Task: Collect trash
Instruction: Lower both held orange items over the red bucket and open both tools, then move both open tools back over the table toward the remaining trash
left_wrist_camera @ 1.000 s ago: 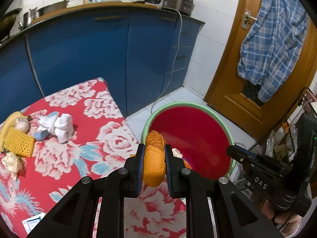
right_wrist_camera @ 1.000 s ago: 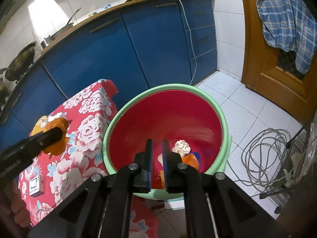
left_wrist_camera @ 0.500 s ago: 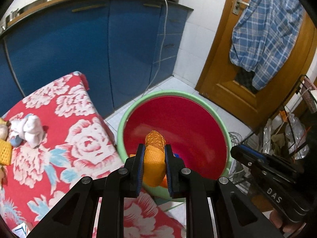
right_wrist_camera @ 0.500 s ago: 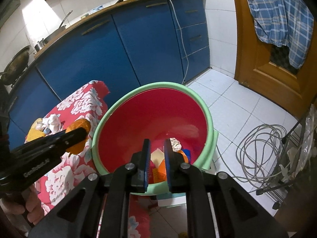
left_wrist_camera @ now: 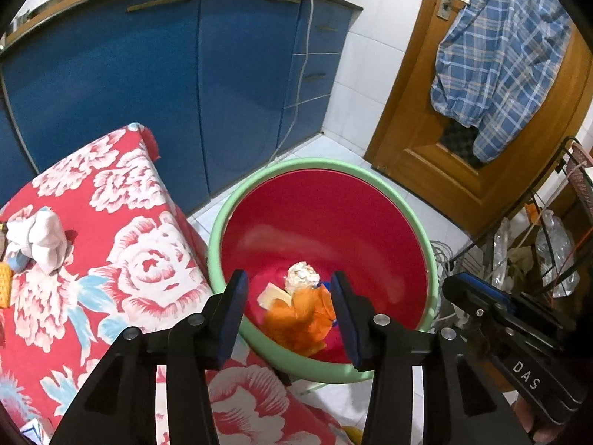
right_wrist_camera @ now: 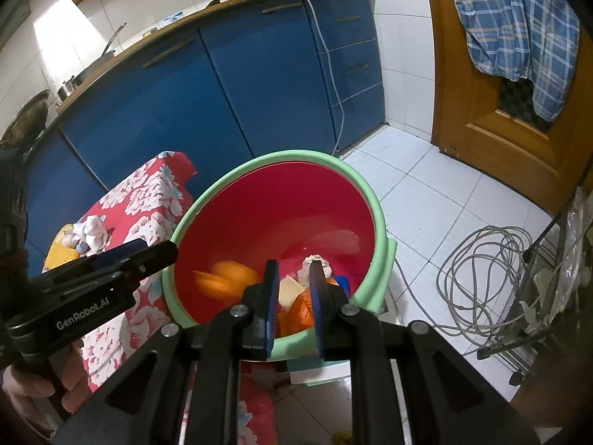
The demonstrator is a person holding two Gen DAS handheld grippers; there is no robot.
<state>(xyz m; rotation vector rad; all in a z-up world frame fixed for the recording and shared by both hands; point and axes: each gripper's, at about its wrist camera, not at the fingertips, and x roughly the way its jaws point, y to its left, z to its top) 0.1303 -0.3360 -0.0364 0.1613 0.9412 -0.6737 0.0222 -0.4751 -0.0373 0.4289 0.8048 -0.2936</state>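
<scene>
The left hand-held gripper (left_wrist_camera: pixel 289 296) is opening, nothing between its jaws; the orange net (right_wrist_camera: pixel 226 278) drops blurred into the red basin (left_wrist_camera: pixel 333 222) just below. The right hand-held gripper (right_wrist_camera: pixel 294 285), jaws parting slightly, holds nothing.

A table (left_wrist_camera: pixel 122 200) draped in a red cloth with white roses stands against blue kitchen cabinets (left_wrist_camera: pixel 155 85). Near its far left edge lie a crumpled white tissue (left_wrist_camera: pixel 39 235), a yellow foam net (right_wrist_camera: pixel 61 254) and a small blue scrap (left_wrist_camera: pixel 16 261), bunched together and touching. On the white tiled floor (right_wrist_camera: pixel 426 200) just beside the table sits a red bucket with a green rim (left_wrist_camera: pixel 370 185), and to its right a loose coil of grey cable (right_wrist_camera: pixel 485 274).
</scene>
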